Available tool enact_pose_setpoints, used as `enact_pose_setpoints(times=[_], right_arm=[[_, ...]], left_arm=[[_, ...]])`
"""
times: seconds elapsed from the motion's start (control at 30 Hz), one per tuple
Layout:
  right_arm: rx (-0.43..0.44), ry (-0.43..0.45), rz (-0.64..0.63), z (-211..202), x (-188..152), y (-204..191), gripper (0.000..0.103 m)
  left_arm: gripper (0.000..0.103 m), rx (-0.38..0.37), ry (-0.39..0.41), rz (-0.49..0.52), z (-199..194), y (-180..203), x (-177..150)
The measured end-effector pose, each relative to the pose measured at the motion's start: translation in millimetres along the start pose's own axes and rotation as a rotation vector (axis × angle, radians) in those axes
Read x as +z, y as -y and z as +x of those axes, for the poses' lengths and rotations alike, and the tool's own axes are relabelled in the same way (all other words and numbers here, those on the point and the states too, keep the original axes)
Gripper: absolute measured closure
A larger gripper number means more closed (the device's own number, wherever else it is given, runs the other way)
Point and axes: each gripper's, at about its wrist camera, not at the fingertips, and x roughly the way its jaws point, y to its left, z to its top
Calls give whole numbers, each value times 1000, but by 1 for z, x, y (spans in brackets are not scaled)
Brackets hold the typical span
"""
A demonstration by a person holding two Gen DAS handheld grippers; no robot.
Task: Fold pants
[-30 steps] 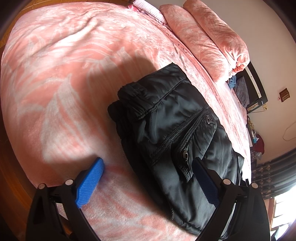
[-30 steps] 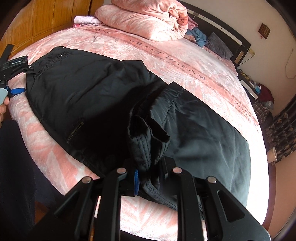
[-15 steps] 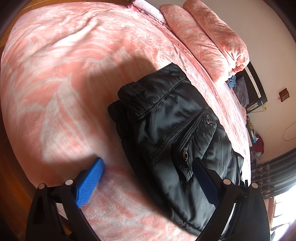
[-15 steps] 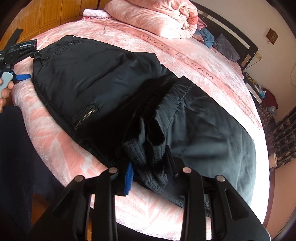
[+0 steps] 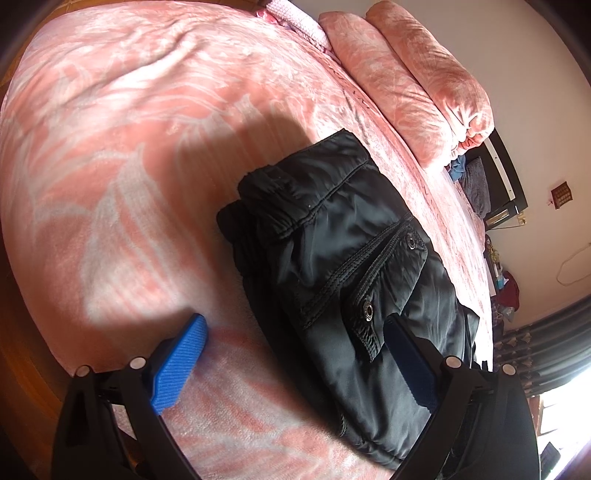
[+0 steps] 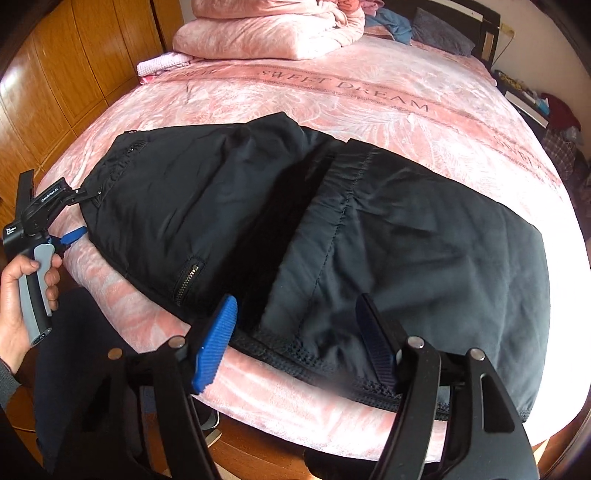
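Black padded pants (image 6: 332, 236) lie across the pink bedspread (image 6: 369, 96) near its front edge, the leg end folded back over the middle. In the left wrist view the waistband end with its snap pocket (image 5: 354, 266) lies flat. My left gripper (image 5: 295, 350) is open, hovering at the waist end, one blue pad (image 5: 177, 365) over bare bedspread. It also shows in the right wrist view (image 6: 55, 206), held by a hand. My right gripper (image 6: 299, 347) is open and empty, just above the folded leg hem (image 6: 314, 354).
Folded pink blankets (image 6: 266, 29) are stacked at the head of the bed. A wooden wardrobe (image 6: 55, 74) stands to the left. A dark headboard (image 6: 480, 26) and cluttered bedside items (image 6: 554, 110) are at the far right.
My right gripper has opened and let go of the bunched leg end, which now lies flat on the pants, and it has pulled back. The left gripper has stayed still.
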Motion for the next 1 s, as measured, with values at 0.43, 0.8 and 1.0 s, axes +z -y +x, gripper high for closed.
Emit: enact_pose_setpoints(times=[0.43, 0.8, 1.0], right_arm=[[172, -26, 128, -6, 5, 10, 90], [235, 13, 163, -16, 11, 31, 84], [196, -171, 94, 21, 9, 27, 76]], left_arm=[[6, -25, -1, -10, -1, -4, 1], [6, -33, 1, -18, -2, -5, -1], [4, -55, -18, -12, -4, -2, 3]])
